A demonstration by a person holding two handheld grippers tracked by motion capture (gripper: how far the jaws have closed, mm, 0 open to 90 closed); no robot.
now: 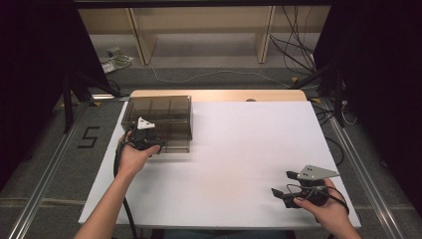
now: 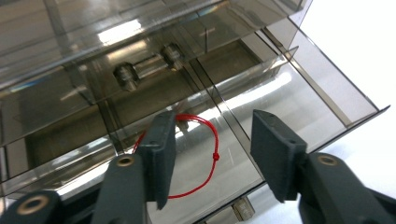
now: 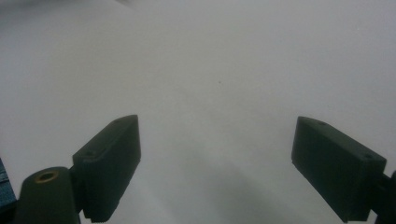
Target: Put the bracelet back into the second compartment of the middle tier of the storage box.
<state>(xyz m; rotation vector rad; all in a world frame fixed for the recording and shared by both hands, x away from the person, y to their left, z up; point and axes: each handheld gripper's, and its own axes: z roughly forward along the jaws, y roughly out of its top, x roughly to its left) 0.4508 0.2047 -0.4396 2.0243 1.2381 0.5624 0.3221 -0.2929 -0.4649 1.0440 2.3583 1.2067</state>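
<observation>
L tool [image 2: 212,158] is sitting w/ jaws partly apart, gripping nothing; the gap btwn them is hanging over a red string loop [image 2: 205,154]. In the left gripper view the loop is lying on the floor of a pulled-out drawer [image 2: 289,100] of the smoky clear plastic drawer box [image 2: 93,42], w/ a small knot showing on its right side. One jaw is covering the loop's left part; can't tell whether it is touching the string. Drawer is sticking out toward the tool, its clear front wall just below the jaws. Farther in, a metal pull w/ two round studs [image 2: 147,70] is showing through the plastic.

In the high view, L tool [image 1: 144,137] is being held by the left hand [image 1: 130,158] at the near edge of the box [image 1: 159,112], which is standing on the desk [image 1: 239,149] at its far-left corner.

R tool [image 1: 288,185] is being held by the right hand [image 1: 326,209] near the desk's near-right corner, well apart from the box. In the right gripper view its jaws are standing wide apart w/ nothing btwn them, R tool [image 3: 215,163] pointing across bare white desk surface [image 3: 210,70].

Beyond the desk, cables [image 1: 199,75] are trailing over the grey floor [image 1: 209,55].
</observation>
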